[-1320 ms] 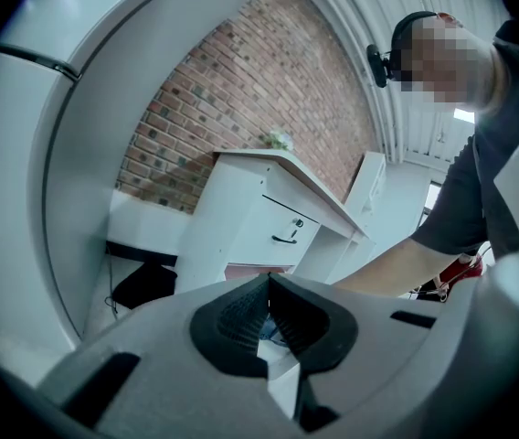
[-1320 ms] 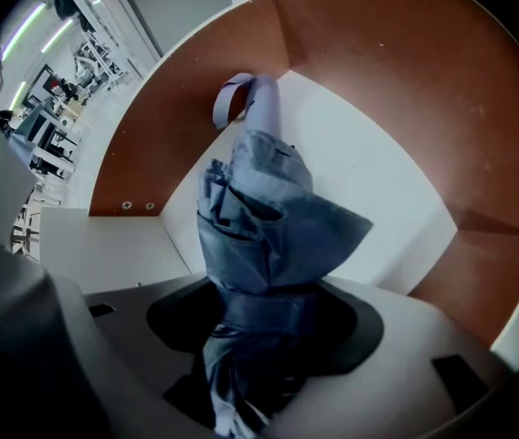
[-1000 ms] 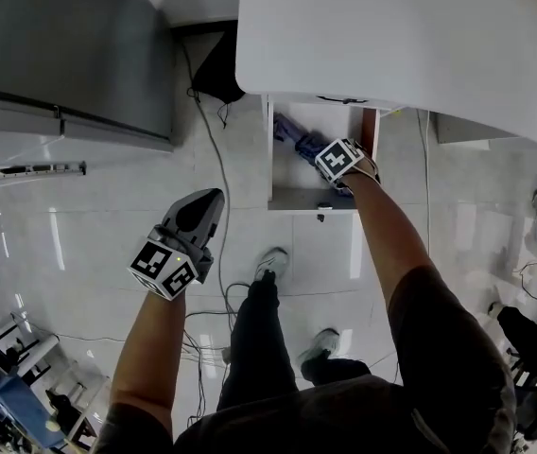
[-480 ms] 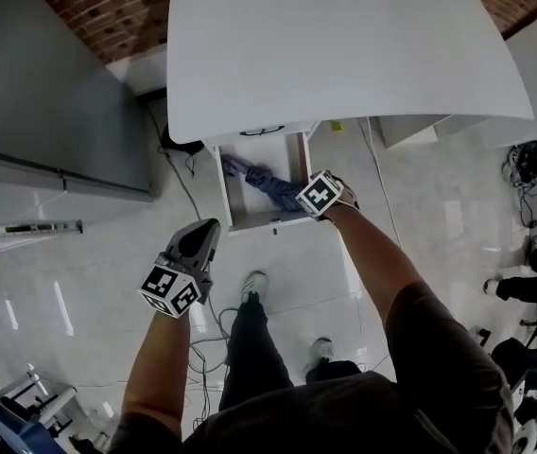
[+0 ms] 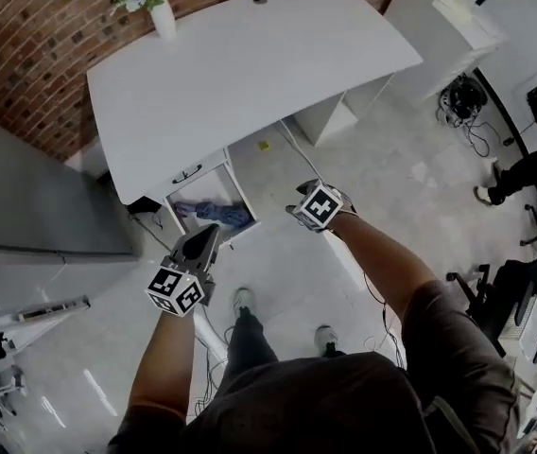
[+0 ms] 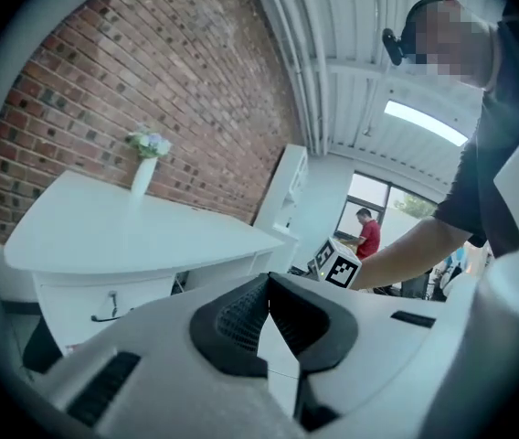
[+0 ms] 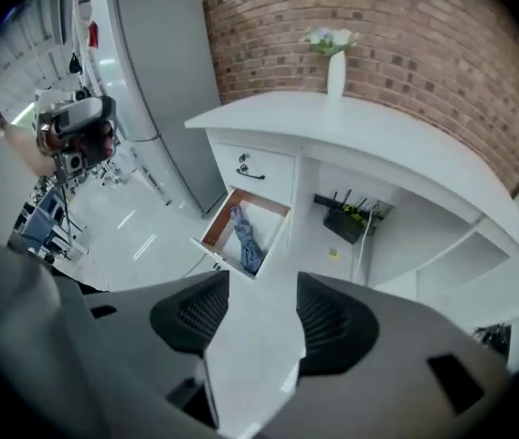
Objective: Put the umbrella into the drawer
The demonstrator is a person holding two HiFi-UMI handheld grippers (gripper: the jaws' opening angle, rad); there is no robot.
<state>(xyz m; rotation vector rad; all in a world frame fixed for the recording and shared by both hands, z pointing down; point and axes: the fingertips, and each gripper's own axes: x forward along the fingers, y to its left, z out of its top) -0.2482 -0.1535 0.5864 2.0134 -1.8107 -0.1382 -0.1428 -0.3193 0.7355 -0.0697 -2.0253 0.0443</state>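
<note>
Head view: the umbrella (image 5: 214, 214) lies inside the open drawer (image 5: 241, 195), so the placing looks done. Left gripper view: the left hand-held gripper (image 6: 268, 286) is closed on nothing, probably idle. Right gripper view: the right hand-held gripper (image 7: 261, 309), above the drawer, is half-apart and empty, its jaws having just been narrowing.

Bright, even indoor light — a ceiling strip (image 6: 424, 122) glows overexposed in the left gripper view, both gripper views warped and dark-rimmed.

No words, brands or numbers can be read; the marker cubes (image 5: 320, 205) show only square patterns.
</note>
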